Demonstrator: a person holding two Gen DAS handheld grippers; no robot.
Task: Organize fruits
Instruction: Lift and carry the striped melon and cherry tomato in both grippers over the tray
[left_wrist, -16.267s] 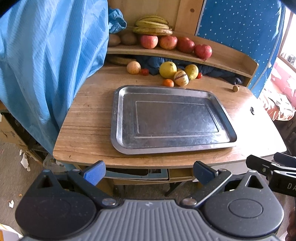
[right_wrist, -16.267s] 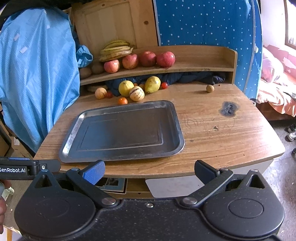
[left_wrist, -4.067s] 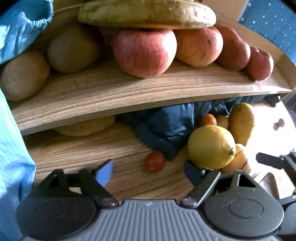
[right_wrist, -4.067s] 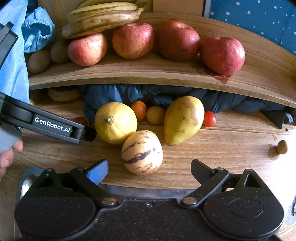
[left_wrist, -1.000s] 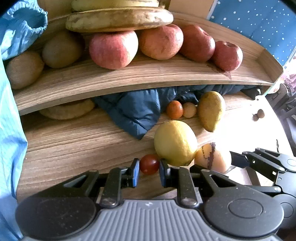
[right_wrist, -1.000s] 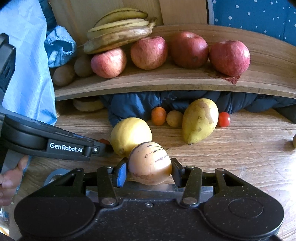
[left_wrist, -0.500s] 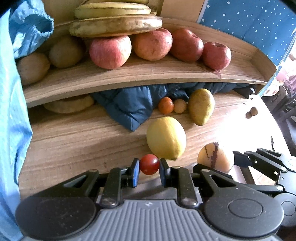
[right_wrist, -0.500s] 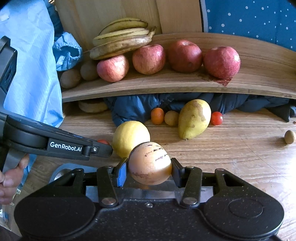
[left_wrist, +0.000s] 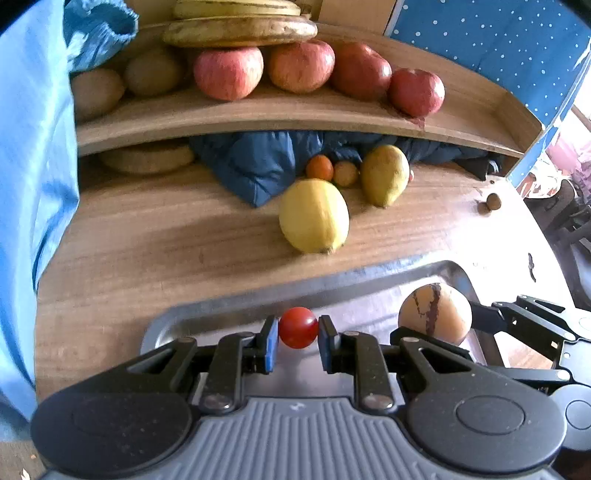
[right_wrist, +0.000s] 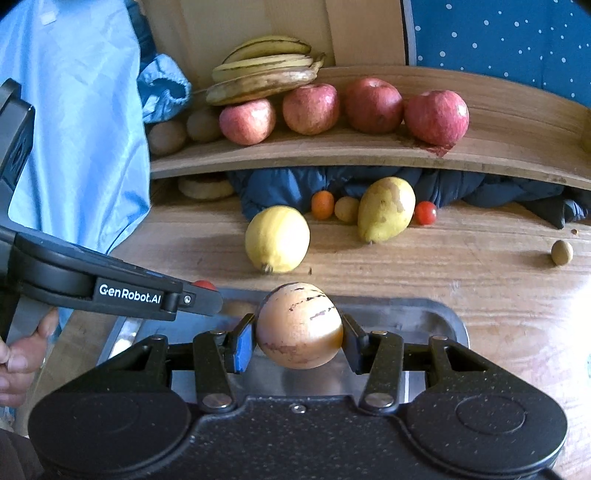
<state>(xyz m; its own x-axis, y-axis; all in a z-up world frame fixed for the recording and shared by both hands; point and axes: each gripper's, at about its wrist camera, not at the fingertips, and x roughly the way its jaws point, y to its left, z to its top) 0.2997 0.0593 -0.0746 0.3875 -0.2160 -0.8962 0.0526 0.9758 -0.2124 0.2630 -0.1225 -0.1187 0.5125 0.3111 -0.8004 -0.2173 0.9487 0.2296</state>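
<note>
My left gripper (left_wrist: 297, 332) is shut on a small red cherry tomato (left_wrist: 297, 327) and holds it over the far edge of the metal tray (left_wrist: 229, 306). My right gripper (right_wrist: 298, 341) is shut on a tan striped melon (right_wrist: 299, 325), also above the tray (right_wrist: 436, 314); the melon shows in the left wrist view (left_wrist: 435, 313) at right. On the wooden table beyond lie a yellow lemon (right_wrist: 277, 238), a pear (right_wrist: 386, 208), a small orange fruit (right_wrist: 322, 204) and another cherry tomato (right_wrist: 424, 212).
A wooden shelf (right_wrist: 369, 155) behind holds several red apples (right_wrist: 436, 116), bananas (right_wrist: 264, 79) and kiwis (right_wrist: 166, 136). A dark blue jacket (right_wrist: 280, 188) lies under it. Blue cloth (right_wrist: 74, 129) hangs at left. A small nut (right_wrist: 562, 252) sits at right.
Both grippers have pulled back from the fruit pile with their fruits and now hover over the tray's far edge.
</note>
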